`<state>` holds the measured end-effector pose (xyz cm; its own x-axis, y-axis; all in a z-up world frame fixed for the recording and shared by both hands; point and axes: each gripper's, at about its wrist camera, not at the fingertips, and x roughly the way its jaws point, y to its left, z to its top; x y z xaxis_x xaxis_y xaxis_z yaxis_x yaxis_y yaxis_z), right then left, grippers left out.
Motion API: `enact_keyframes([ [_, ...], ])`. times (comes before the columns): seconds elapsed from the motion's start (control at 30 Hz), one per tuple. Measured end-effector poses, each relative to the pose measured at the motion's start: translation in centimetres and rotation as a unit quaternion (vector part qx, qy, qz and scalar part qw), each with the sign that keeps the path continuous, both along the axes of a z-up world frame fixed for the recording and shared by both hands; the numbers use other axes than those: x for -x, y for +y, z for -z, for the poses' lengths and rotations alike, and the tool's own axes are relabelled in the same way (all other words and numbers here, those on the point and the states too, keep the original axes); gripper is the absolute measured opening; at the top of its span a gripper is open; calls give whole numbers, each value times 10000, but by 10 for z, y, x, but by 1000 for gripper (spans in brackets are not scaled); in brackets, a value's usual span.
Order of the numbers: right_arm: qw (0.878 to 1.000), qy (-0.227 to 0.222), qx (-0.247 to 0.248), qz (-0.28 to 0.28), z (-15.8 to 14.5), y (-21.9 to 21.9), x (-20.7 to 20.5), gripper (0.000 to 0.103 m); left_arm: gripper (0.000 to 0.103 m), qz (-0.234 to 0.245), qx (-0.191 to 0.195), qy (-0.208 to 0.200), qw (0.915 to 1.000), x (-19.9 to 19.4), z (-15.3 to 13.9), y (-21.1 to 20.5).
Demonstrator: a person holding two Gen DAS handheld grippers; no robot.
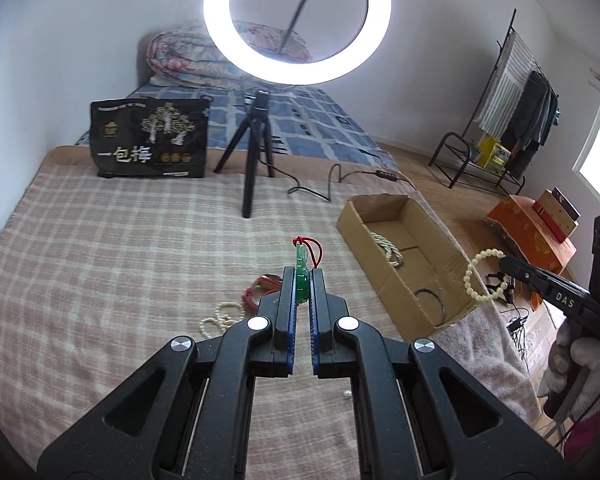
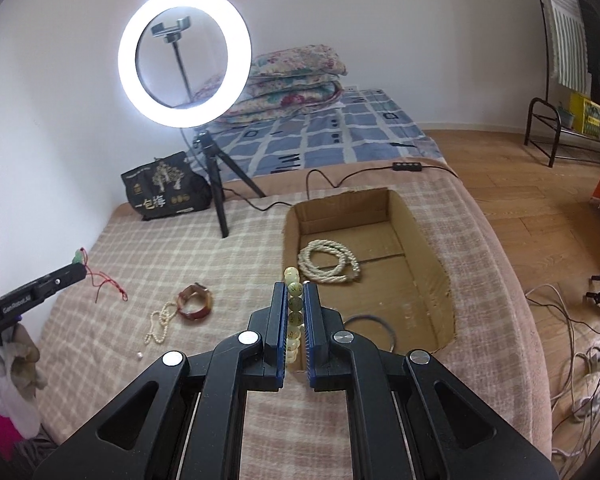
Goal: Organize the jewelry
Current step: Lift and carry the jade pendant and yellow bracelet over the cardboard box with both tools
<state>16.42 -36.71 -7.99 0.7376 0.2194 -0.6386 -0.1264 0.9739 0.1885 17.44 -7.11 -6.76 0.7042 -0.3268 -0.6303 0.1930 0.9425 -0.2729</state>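
Pinched in my left claw (image 1: pixel 303 280), the jade pendant (image 1: pixel 301 276) may slip short of the cardboard box (image 2: pixel 296 216), as may the bead bracelet (image 2: pixel 293 312) clamped in my right claw (image 2: pixel 296 292).

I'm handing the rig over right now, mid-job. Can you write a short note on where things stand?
Left hand-held gripper: shut on the green pendant, red cord trailing.
Right hand-held gripper: shut on the bead bracelet, near the box.
Done: rope necklace and dark ring are in the box.
Left: drop both held pieces in, then fetch the red bangle, pearl strand and a loose bead from the blanket.
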Motion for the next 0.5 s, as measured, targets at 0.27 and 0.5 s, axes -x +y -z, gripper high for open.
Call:
enact_keyframes([
  [0.27, 9997, 20, 213, 146, 5, -19, -22, 6, 3, 364, -22, -35, 9993, -10, -1, -46],
  [0.5, 9991, 63, 351, 240, 15, -39, -46, 6, 3, 696, -31, -39, 9976, -22, 2, -91],
])
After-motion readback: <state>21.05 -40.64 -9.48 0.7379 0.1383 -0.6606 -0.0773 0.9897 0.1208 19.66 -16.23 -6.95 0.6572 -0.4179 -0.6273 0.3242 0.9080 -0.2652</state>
